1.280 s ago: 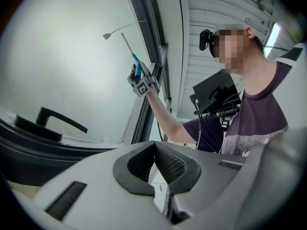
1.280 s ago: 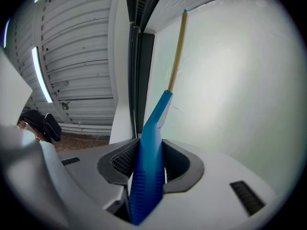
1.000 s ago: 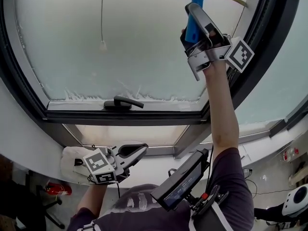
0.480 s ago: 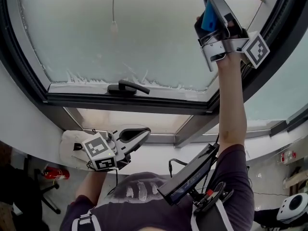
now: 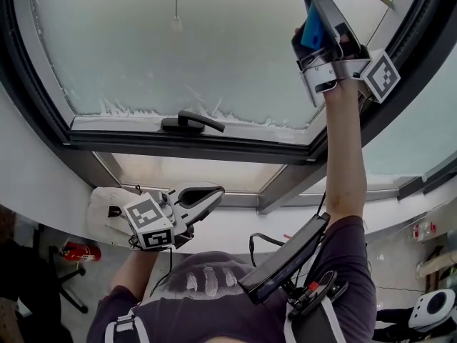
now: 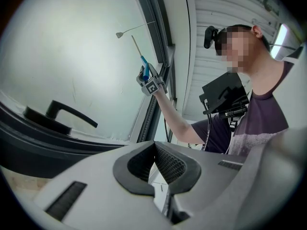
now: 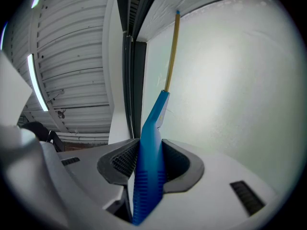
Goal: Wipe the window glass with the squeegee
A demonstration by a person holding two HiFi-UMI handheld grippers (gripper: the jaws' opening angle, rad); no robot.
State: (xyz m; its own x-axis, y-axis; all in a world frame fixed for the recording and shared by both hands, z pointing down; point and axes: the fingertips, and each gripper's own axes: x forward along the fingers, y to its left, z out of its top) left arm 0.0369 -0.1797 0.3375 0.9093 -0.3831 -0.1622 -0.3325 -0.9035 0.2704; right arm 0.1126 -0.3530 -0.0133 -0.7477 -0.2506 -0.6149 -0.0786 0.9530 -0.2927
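The right gripper (image 5: 318, 6) stands in the upper right of the head view, raised on an outstretched arm. Its own view shows both pads of the right gripper (image 7: 146, 158) clamped on the ribbed blue handle of the squeegee (image 7: 152, 138), which fills the gap between them. From the jaws the handle rises up the middle of the frame, leaning slightly right. A thin yellowish bar carries the same long axis on to the upper centre, close along the window glass (image 7: 230, 80). Whether the bar touches the pane cannot be told.

In the head view only the blue handle of the squeegee (image 5: 312, 33) and a short piece of the bar show, as the top edge cuts off the rest. The left gripper view shows the whole squeegee (image 6: 143, 61) from afar, small and above centre, pointing up and to the left beside the dark window frame (image 6: 156, 18).

The left gripper (image 5: 211, 194) sits in the lower left of the head view, well apart from the squeegee. In its own view the left gripper (image 6: 154, 163) has its jaws closed together on nothing.

Beyond it lie the window handle (image 5: 191, 123) on the lower frame rail and a pull cord (image 5: 176, 20) hanging before the window glass (image 5: 235, 56).
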